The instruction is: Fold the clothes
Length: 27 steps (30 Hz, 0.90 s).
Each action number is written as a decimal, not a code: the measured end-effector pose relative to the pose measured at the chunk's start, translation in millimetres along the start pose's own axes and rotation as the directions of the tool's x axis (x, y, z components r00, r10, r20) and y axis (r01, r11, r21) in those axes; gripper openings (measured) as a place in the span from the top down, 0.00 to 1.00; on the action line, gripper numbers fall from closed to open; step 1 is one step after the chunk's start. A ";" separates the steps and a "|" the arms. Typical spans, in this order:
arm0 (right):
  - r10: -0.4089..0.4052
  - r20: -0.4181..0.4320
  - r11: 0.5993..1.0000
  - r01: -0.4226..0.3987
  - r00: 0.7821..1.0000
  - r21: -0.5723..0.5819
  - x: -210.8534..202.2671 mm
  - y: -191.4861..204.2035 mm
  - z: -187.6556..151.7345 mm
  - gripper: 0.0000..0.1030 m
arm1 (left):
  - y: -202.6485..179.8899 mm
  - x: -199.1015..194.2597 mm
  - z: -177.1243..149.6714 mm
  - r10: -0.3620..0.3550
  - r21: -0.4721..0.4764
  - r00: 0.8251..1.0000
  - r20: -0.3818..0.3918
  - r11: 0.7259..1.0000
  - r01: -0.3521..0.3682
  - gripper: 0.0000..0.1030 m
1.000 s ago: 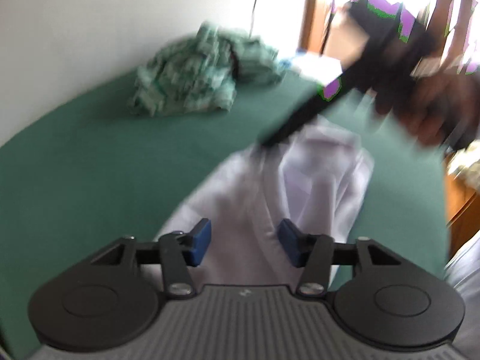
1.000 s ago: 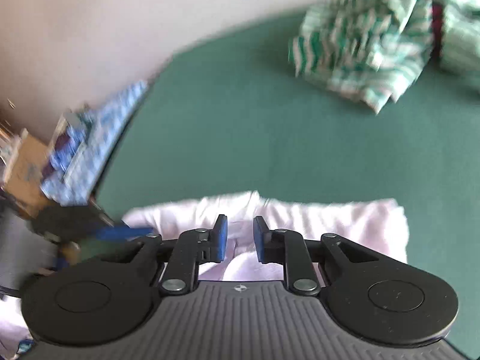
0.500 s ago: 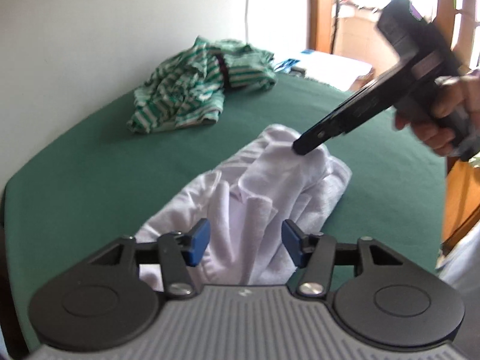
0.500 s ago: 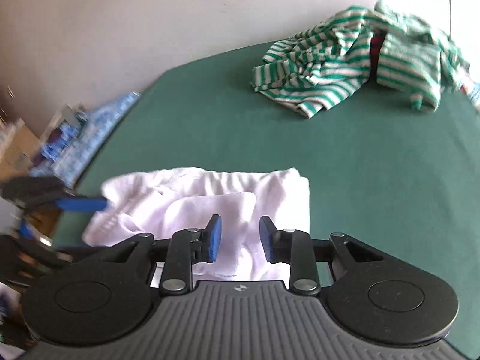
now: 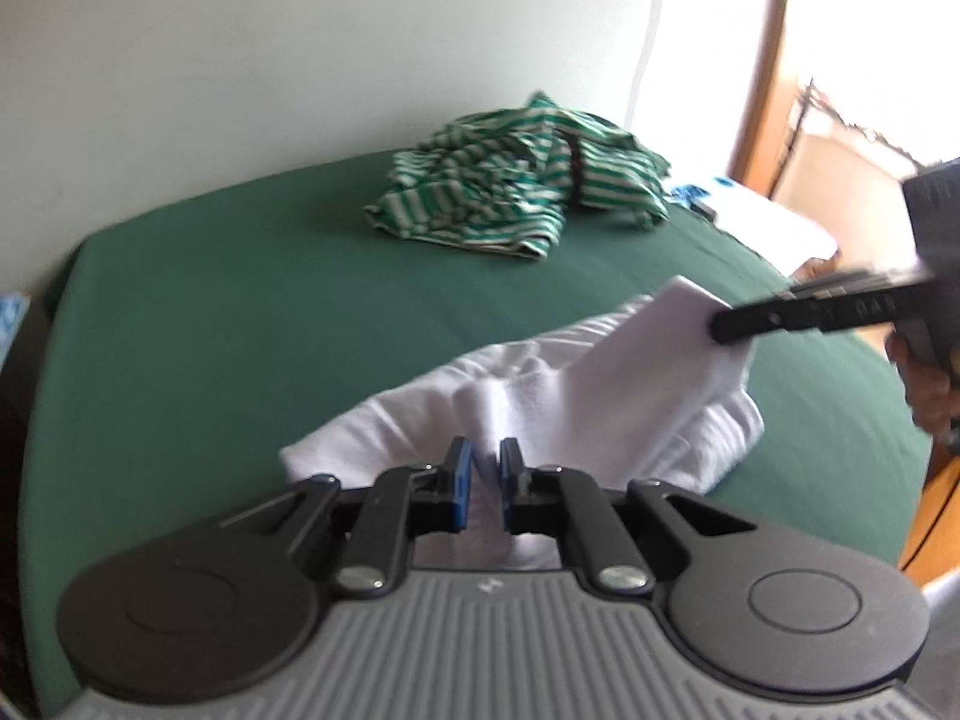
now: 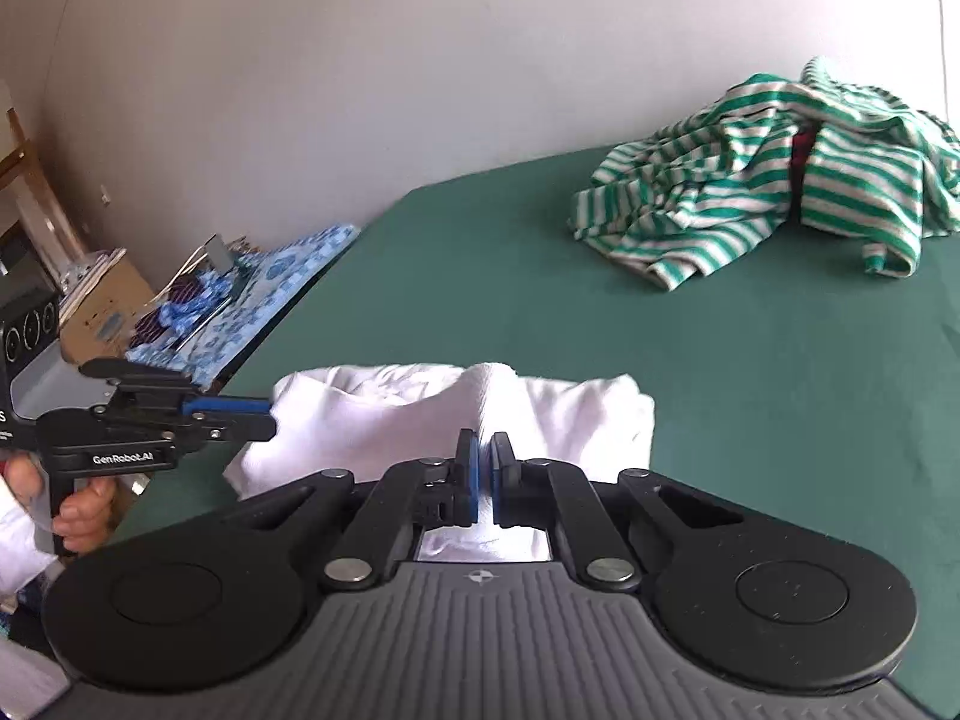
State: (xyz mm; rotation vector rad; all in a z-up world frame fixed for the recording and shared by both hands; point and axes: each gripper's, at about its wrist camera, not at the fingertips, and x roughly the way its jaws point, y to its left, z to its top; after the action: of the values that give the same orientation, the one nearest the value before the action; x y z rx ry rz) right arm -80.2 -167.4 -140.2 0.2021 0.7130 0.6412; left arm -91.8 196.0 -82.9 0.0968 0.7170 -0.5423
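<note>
A crumpled white garment point(image 5: 600, 384) point(image 6: 372, 420) lies on the green-covered table point(image 5: 240, 312) point(image 6: 600, 330). My left gripper point(image 5: 485, 480) is closing its jaws on a fold at the garment's near edge, and the blue pads press the cloth. In the right wrist view the left gripper point(image 6: 267, 417) pinches the garment's left end. My right gripper point(image 6: 485, 468) is shut on a raised ridge of the white cloth. In the left wrist view the right gripper point(image 5: 720, 327) holds a corner of it lifted off the table.
A green-and-white striped garment point(image 5: 510, 198) point(image 6: 750, 180) is heaped at the table's far side, near the wall. Off the table's left edge lie a blue patterned cloth point(image 6: 270, 276) and a cardboard box point(image 6: 102, 306). A person's hand point(image 6: 84, 510) holds the left gripper's handle.
Both grippers' jaws have closed from open onto the white garment. The right gripper has lifted a corner of the cloth. The left view has swung and rolled a little.
</note>
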 end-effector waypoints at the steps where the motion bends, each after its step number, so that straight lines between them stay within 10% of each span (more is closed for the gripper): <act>1: -0.007 0.006 1.000 0.007 1.000 0.000 3.0 -0.6 0.7 0.96 | 2.8 4.8 1.0 0.010 -0.015 1.000 0.004 1.000 -0.010 0.95; 8: -0.141 -0.078 0.990 0.142 0.987 0.005 34.9 -6.9 -14.4 0.96 | 9.3 42.8 -11.3 0.088 -0.004 0.995 -0.047 0.996 -0.088 0.94; 14: -0.169 0.052 0.986 0.169 0.984 -0.002 1.4 6.2 -2.2 0.76 | -1.1 0.6 -5.1 0.141 0.007 0.990 0.028 0.990 -0.141 0.89; 17: -0.099 0.039 0.995 0.099 0.994 -0.015 3.1 13.2 -1.0 0.77 | -20.3 -23.2 2.3 0.057 0.029 0.991 0.123 0.998 -0.061 0.89; 21: -0.066 -0.033 0.997 0.065 0.997 -0.034 19.7 22.6 -7.0 0.77 | -42.6 3.0 -2.1 -0.094 0.053 0.994 0.060 0.994 0.091 0.71; 27: -0.113 -0.072 0.990 0.106 0.991 -0.095 10.5 20.5 -17.3 0.84 | -10.7 30.5 -26.2 -0.095 -0.012 0.994 -0.047 0.995 0.094 0.88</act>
State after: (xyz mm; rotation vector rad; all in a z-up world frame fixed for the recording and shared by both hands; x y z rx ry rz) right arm -95.4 -145.5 -151.0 0.0537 0.7623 0.5772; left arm -94.0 180.3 -121.4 0.0671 0.7731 -0.6287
